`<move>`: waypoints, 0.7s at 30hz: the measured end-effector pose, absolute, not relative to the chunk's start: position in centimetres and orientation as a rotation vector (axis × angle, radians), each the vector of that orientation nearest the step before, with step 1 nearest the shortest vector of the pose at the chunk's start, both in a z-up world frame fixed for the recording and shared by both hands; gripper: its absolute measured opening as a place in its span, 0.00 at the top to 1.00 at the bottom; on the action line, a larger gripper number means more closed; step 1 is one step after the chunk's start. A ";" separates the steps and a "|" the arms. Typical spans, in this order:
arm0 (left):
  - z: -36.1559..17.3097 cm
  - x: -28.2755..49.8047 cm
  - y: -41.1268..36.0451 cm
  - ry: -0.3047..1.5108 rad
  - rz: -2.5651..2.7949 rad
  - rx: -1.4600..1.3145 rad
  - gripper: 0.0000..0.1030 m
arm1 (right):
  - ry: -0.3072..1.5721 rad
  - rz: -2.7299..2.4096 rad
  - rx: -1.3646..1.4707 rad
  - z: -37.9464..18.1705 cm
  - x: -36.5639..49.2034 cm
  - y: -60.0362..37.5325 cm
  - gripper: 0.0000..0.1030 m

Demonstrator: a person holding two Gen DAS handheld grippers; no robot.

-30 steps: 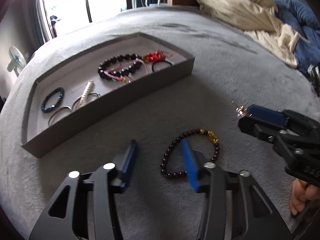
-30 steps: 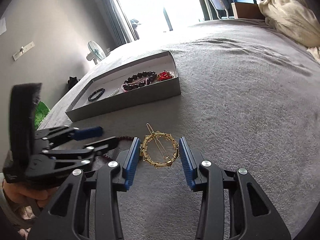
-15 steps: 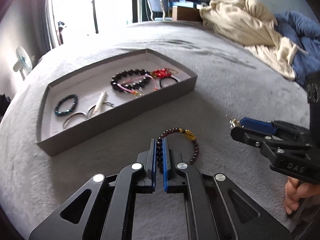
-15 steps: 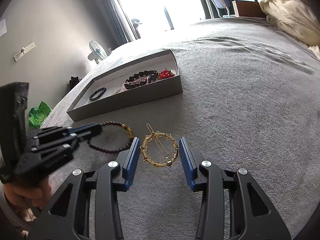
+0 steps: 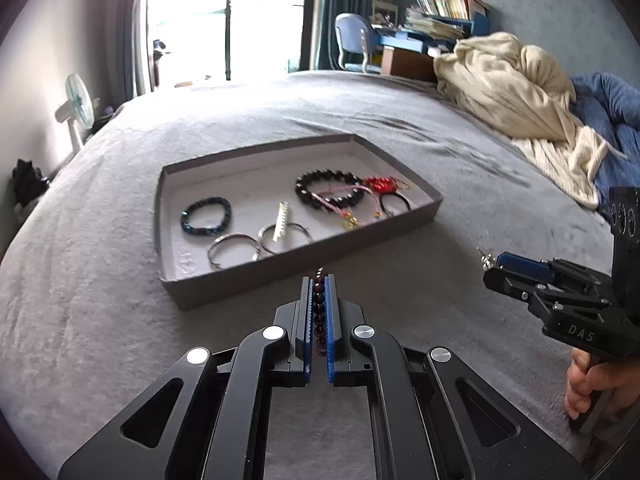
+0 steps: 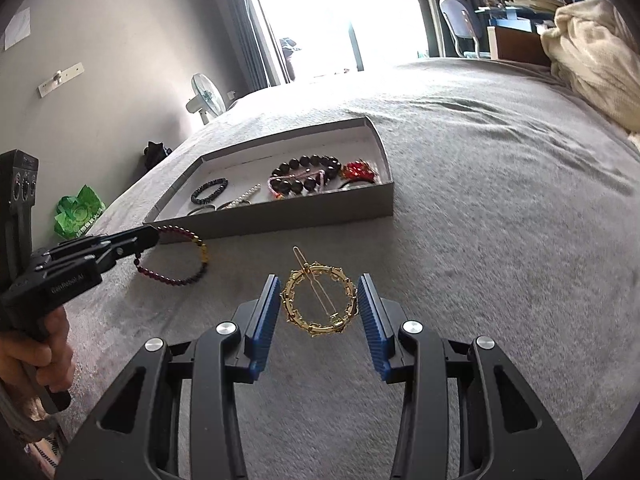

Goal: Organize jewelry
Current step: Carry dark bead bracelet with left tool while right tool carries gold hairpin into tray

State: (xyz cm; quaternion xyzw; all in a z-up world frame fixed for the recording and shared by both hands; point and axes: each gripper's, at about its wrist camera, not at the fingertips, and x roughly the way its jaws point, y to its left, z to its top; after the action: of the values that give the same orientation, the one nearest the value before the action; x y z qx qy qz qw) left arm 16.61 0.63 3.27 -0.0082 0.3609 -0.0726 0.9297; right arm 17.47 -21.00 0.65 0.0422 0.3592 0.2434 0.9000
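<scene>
Left tongs now clenched on bracelet – lifted off bed, tray just ahead (drop-off next, likely). Right tongs released, straddling gold brooch – untouched, on bed.

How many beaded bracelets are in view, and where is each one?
3. A blue bracelet lies at the tray's left, a black bracelet at its right, and a dark red bracelet hangs from the left gripper. More may be hidden.
</scene>
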 end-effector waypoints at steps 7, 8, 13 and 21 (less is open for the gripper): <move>4.5 16.8 2.0 0.705 -0.143 -0.034 0.94 | 0.730 0.514 0.065 1.3 18.8 -19.6 0.61; 4.9 16.9 2.2 0.697 -0.140 -0.036 0.94 | 0.727 0.518 0.058 1.5 19.1 -19.3 0.61; 6.4 17.6 3.1 0.662 -0.124 -0.043 0.94 | 0.710 0.527 0.039 2.3 20.6 -18.5 0.61; 8.2 20.0 4.5 0.626 -0.100 -0.034 0.94 | 0.684 0.538 -0.009 3.9 23.9 -16.7 0.61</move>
State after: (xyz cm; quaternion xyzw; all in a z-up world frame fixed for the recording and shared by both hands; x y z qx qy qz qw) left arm 19.97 4.49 8.25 -0.0169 0.3080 -0.0490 0.9500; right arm 23.85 -16.68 3.87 -0.0042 0.3314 0.2606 0.9068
